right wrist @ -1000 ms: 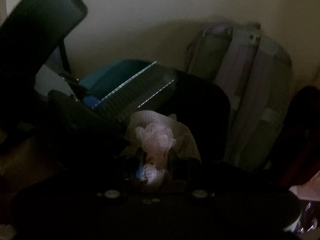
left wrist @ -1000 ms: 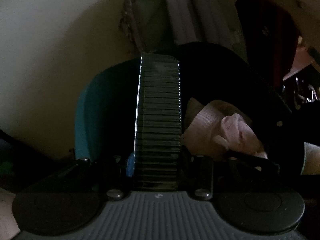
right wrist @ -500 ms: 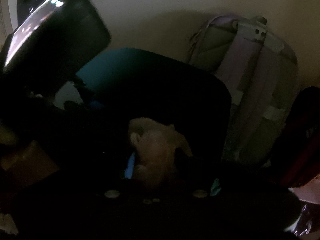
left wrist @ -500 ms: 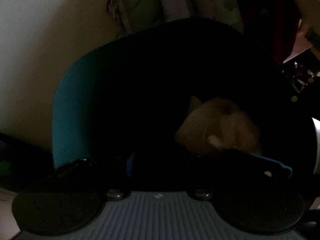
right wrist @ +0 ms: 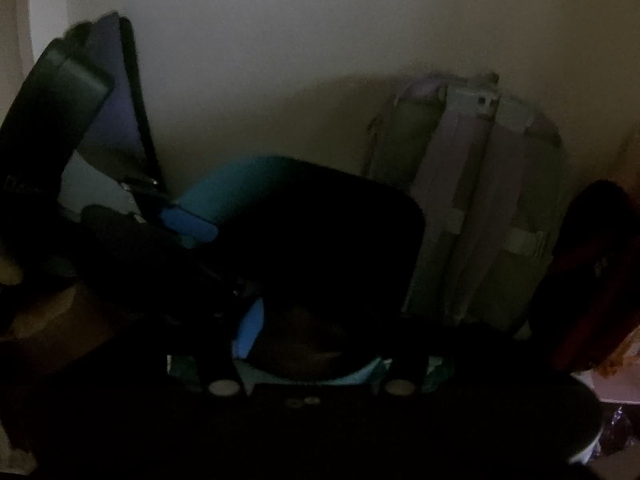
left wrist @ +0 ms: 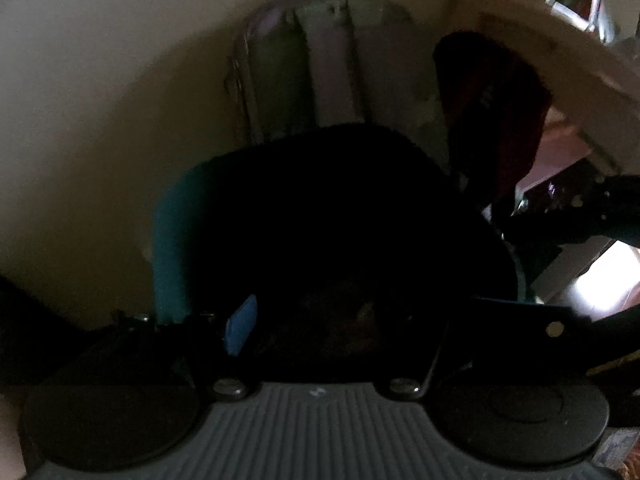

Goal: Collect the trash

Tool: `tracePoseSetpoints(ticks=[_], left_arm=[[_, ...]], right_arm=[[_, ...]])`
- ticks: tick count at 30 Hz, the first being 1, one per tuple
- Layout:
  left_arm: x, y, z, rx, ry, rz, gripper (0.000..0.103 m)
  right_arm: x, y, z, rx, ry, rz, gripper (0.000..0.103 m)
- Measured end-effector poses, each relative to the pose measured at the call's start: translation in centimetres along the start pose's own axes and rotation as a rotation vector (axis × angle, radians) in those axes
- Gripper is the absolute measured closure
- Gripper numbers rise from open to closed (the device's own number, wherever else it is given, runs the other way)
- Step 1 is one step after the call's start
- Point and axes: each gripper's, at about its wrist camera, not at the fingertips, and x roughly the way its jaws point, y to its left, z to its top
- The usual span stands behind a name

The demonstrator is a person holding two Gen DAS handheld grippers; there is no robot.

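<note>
A teal bin (left wrist: 172,248) lined with a black bag (left wrist: 340,208) stands against the wall; it also shows in the right wrist view (right wrist: 240,192). Dim crumpled paper trash (right wrist: 296,340) lies deep in the bag, barely visible in the left wrist view (left wrist: 344,320). My left gripper (left wrist: 336,332) is open at the bin mouth, one blue pad (left wrist: 240,330) showing. My right gripper (right wrist: 312,340) is open over the bag, its blue pad (right wrist: 248,332) beside the trash. The right gripper's finger (left wrist: 520,320) shows at the right of the left view.
A grey-lilac backpack (right wrist: 480,200) leans on the wall behind the bin (left wrist: 320,72). A dark red bag (left wrist: 492,120) stands to its right. The left gripper's body (right wrist: 72,128) rises at left of the right view. The scene is very dark.
The ribbed black piece held upright in the left gripper is gone from view. The pale crumpled paper that the right gripper held now lies low in the dark bag, and both grippers have drawn back.
</note>
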Motion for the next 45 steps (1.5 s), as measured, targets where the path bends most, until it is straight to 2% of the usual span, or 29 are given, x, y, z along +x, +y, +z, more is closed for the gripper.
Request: tracePoseSetpoints(ticks=[6, 11, 15, 22, 24, 28, 32, 36, 38, 43, 45], left_arm=[[-5.8, 0.5, -4.3, -0.006, -0.086, 0.003, 0.032], [-8.6, 1.8, -9.6, -0.009, -0.102, 0.037, 0.027], [-7.7, 3.0, -13.8, -0.045, -0.068, 0.079, 0.024], [-3.8, 6.9, -23.4, -0.197, -0.009, 0.11, 0.023], [-2.9, 8.9, -26.5, -0.257, 0.02, 0.11, 0.023], [0.5, 11.3, -30.6, -0.338, 0.066, 0.101, 0.023], [3.5, 12.9, -33.9, -0.33, 0.059, 0.134, 0.014], [6.6, 13.5, -36.7, -0.309, 0.079, 0.1, 0.013], [8.5, 13.4, -38.3, -0.273, 0.101, 0.067, 0.004], [13.5, 11.8, -41.8, -0.184, 0.181, 0.055, 0.003], [15.8, 11.1, -43.3, -0.152, 0.209, 0.047, 0.003]], right_arm=[[-4.6, 1.3, -3.3, -0.002, -0.066, 0.052, 0.044], [-5.2, 2.8, -7.6, 0.003, -0.028, 0.095, 0.043], [-3.7, 4.1, -11.7, 0.038, 0.034, 0.125, 0.042], [2.6, 5.7, -19.7, 0.203, 0.142, 0.171, 0.041], [4.5, 6.3, -22.0, 0.24, 0.173, 0.16, 0.041], [8.6, 7.2, -26.2, 0.249, 0.239, 0.131, 0.04], [11.9, 7.9, -29.5, 0.232, 0.278, 0.161, 0.04], [15.5, 9.2, -32.4, 0.214, 0.4, 0.196, 0.039], [17.2, 9.8, -33.9, 0.215, 0.439, 0.168, 0.039], [21.0, 11.6, -37.3, 0.124, 0.483, 0.09, 0.04], [22.4, 11.8, -38.6, 0.129, 0.507, 0.077, 0.04]])
